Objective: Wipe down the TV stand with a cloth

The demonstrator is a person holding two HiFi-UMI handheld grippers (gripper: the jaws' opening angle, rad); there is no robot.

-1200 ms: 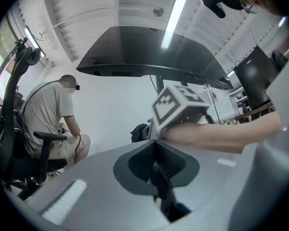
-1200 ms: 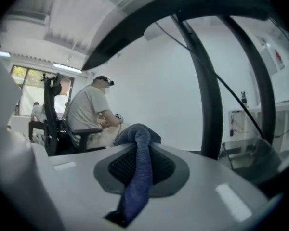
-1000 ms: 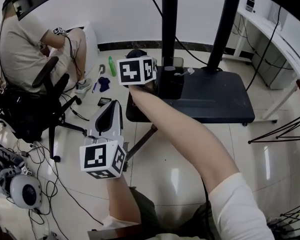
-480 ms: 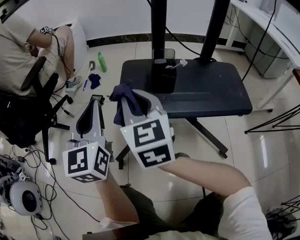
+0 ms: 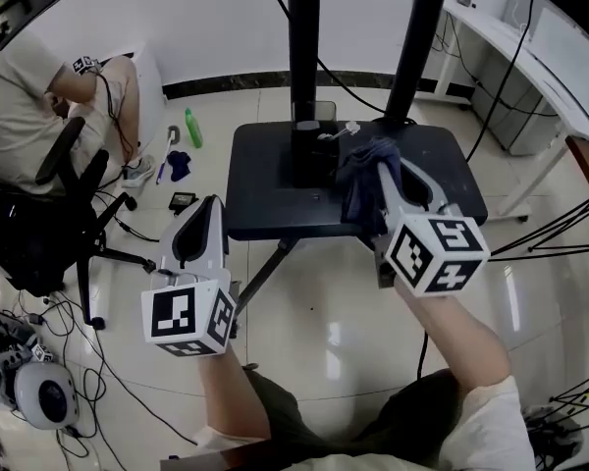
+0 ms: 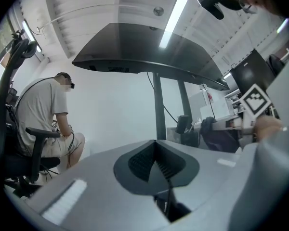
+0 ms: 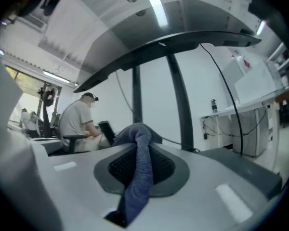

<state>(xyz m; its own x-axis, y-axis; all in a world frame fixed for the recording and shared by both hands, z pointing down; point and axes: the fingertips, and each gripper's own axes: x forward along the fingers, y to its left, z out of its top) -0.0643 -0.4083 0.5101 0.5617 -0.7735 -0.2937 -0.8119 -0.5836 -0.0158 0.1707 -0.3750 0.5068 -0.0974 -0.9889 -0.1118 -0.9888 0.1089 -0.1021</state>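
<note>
Right gripper (image 5: pixel 385 177) has swung from the front-left corner of the TV stand (image 5: pixel 275 199) across to its right half, carrying the cloth (image 5: pixel 358 189).
Nearest, the left gripper (image 5: pixel 212 204) hangs low over the tiled floor (image 5: pixel 314 332), just off the stand's front-left edge; its own view shows its jaws closed together with nothing between them. Farther out, the right gripper's jaws are clamped on the blue-grey cloth, which bunches past their tips. It lies over the dark base plate near the right post (image 5: pixel 412 47), though contact with the plate cannot be made out. Beyond, at left, a green bottle (image 5: pixel 192 126) lies on the floor near a seated person (image 5: pixel 29 86).
</note>
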